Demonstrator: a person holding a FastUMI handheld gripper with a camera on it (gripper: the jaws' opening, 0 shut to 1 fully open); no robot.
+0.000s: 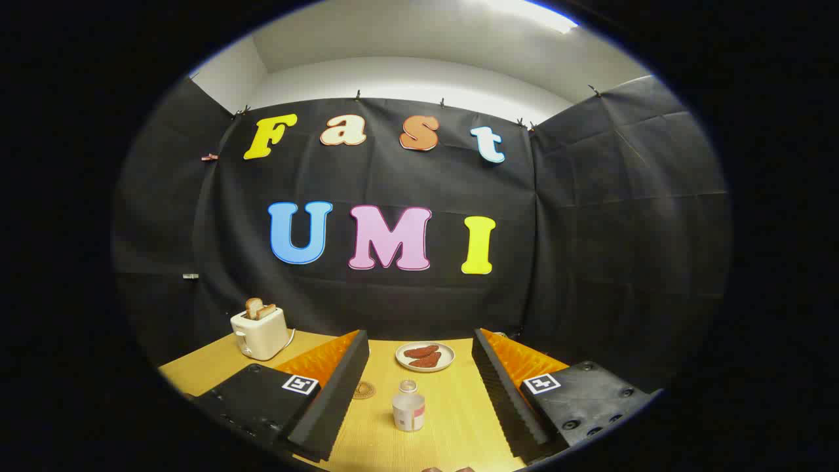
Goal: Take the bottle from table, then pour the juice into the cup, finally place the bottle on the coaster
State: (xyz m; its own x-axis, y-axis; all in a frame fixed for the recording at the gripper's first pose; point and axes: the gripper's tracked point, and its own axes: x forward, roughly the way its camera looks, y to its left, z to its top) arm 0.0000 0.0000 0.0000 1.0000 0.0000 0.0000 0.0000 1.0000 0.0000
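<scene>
We hold our gripper (419, 387) released, fingers spread either side of the upright bottle (408, 406), plate (425, 356) farther off

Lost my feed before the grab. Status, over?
Tongs open, empty, fingers spread either side of the bottle. Bottle upright on the table, untouched. Coaster beside the left finger; plate beyond. Nothing between tongs and bottle.

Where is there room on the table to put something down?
Bare table lies between the bottle and the plate, and left of the toaster. It's crowded beside the bottle, where the open gripper fingers flank it.
</scene>
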